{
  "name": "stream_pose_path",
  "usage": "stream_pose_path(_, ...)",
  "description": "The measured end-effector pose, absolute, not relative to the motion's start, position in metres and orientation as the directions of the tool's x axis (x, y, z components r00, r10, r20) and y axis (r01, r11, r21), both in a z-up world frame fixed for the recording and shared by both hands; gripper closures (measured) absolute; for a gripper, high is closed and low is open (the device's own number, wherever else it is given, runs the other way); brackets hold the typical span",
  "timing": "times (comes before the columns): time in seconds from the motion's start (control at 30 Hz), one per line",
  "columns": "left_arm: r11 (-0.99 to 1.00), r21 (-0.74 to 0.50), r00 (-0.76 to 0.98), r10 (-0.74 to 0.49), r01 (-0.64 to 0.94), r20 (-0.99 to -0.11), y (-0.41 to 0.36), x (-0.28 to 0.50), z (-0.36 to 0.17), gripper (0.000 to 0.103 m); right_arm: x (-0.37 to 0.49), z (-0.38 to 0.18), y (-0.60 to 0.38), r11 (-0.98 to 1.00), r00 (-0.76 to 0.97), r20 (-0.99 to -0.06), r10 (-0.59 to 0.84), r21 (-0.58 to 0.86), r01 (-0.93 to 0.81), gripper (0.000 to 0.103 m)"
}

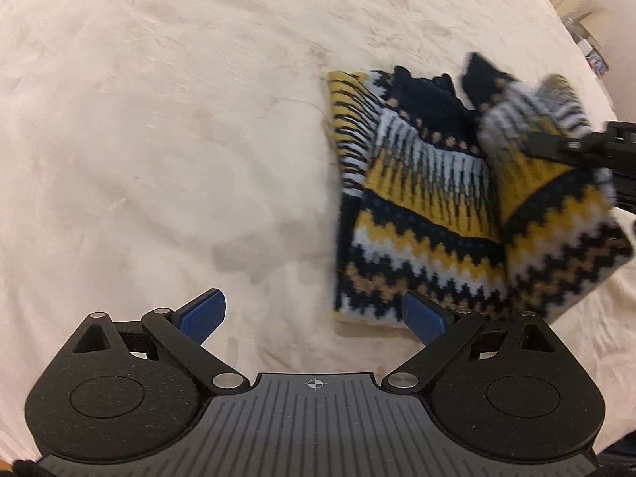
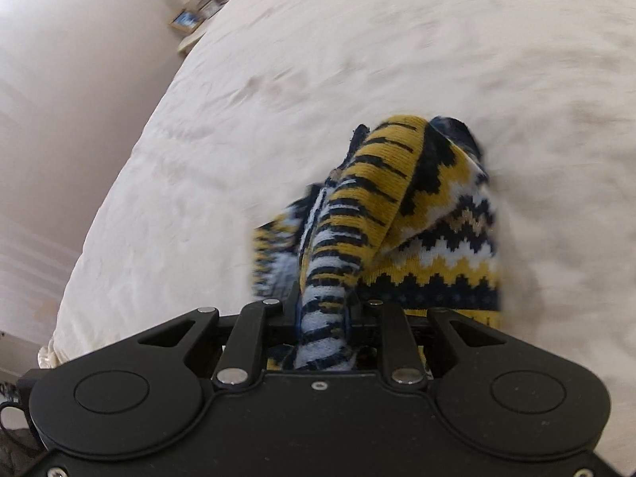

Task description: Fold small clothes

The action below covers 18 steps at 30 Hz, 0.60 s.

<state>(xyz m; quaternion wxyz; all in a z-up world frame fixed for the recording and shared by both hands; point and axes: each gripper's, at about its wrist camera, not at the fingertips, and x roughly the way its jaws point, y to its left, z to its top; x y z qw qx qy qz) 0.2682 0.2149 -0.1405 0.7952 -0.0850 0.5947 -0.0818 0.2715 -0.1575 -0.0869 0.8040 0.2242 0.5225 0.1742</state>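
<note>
A small knitted sweater in yellow, navy and white zigzags lies on the cream bedcover, right of centre in the left wrist view. Its left side is folded inward. My left gripper is open above the cover, its blue pads empty, the right pad beside the sweater's lower hem. My right gripper is shut on the sweater's striped sleeve, lifted off the bed. In the left wrist view the right gripper enters from the right edge, holding that raised sleeve over the sweater.
The bedcover spreads wide to the left of the sweater. A shelf with a framed picture and small items stands beyond the bed's edge. A pale wall runs along the bed's side.
</note>
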Motion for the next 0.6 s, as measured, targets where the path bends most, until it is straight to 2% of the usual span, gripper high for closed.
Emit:
stream_pose_path(0.17, 0.973, -0.23, 0.275, -0.23, 0.035, -0.933, 0.228, 0.274, -0.142, 0.006, 0.281, -0.109, -0.102, 0.885, 0.352, -0.818, 0.455, 0.46, -0.075, 0.074)
stream_pose_path(0.27, 0.973, -0.228, 0.269, -0.23, 0.04, -0.935, 0.234, 0.277, -0.143, 0.006, 0.288, -0.12, -0.083, 0.898, 0.323, -0.84, 0.436, 0.432, -0.087, 0.066)
stream_pose_path(0.33, 0.973, -0.228, 0.264, -0.231, 0.045, -0.936, 0.237, 0.279, -0.144, 0.006, 0.29, -0.124, -0.078, 0.889, 0.322, -0.831, 0.453, 0.449, -0.093, 0.055)
stream_pose_path(0.47, 0.971, -0.235, 0.261, -0.24, 0.051, -0.935, 0.241, 0.285, -0.143, 0.006, 0.286, -0.113, -0.089, 0.841, 0.377, -0.761, 0.528, 0.532, -0.103, 0.055)
stream_pose_path(0.6, 0.964, -0.259, 0.275, -0.266, 0.061, -0.924, 0.242, 0.297, -0.136, 0.006, 0.275, -0.094, -0.107, 0.861, 0.443, -0.747, 0.495, 0.49, -0.134, 0.052)
